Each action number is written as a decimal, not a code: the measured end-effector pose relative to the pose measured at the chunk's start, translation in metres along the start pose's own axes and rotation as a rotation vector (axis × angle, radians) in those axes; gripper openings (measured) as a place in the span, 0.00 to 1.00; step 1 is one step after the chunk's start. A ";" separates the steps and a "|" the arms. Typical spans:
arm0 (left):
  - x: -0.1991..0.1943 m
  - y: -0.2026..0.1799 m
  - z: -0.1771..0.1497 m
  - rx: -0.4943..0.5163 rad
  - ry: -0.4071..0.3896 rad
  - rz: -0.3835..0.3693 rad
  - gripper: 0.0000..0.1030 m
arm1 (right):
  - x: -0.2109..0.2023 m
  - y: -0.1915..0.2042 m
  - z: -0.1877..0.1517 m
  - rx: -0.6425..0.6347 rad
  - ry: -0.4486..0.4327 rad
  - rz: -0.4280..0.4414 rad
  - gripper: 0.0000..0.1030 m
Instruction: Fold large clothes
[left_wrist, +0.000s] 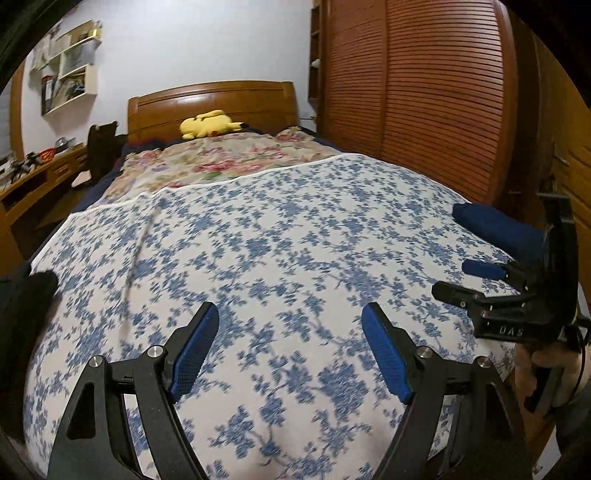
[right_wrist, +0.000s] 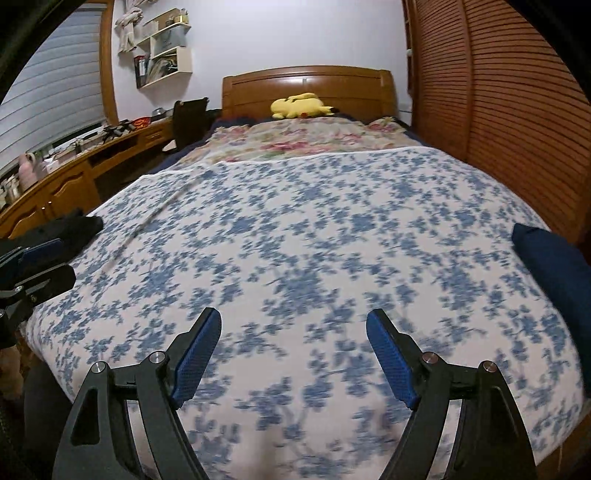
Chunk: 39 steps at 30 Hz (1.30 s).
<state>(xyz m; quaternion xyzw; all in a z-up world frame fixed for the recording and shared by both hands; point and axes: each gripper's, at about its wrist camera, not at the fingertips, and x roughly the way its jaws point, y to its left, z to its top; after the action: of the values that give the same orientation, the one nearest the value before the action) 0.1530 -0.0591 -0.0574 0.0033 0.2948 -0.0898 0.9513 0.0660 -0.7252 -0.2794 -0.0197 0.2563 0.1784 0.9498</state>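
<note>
A folded navy-blue garment (left_wrist: 495, 229) lies at the bed's right edge; it also shows in the right wrist view (right_wrist: 554, 266). A dark black garment (right_wrist: 62, 230) lies at the left edge, also seen in the left wrist view (left_wrist: 26, 302). My left gripper (left_wrist: 290, 314) is open and empty above the blue-flowered bed cover (left_wrist: 277, 240). My right gripper (right_wrist: 293, 319) is open and empty above the same cover (right_wrist: 295, 229). Each gripper appears side-on in the other's view, the right one (left_wrist: 465, 277) and the left one (right_wrist: 40, 258).
A yellow plush toy (right_wrist: 299, 105) lies by the wooden headboard (right_wrist: 306, 83) on a pink floral blanket (right_wrist: 303, 142). A slatted wooden wardrobe (right_wrist: 498, 110) runs along the right. A wooden desk (right_wrist: 70, 177) and black chair (right_wrist: 188, 118) stand at the left.
</note>
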 end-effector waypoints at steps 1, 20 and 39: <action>-0.001 0.003 -0.001 -0.006 0.000 0.005 0.78 | 0.002 0.004 -0.001 0.001 0.003 0.009 0.80; -0.072 0.057 -0.007 -0.082 -0.085 0.117 0.78 | -0.024 0.059 0.008 -0.030 -0.095 0.082 0.80; -0.134 0.032 0.012 -0.053 -0.201 0.137 0.78 | -0.108 0.050 -0.017 0.003 -0.281 0.051 0.86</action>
<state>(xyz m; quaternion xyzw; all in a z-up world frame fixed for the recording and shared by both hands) 0.0567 -0.0058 0.0267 -0.0108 0.1991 -0.0167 0.9798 -0.0469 -0.7167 -0.2383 0.0133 0.1214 0.2032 0.9715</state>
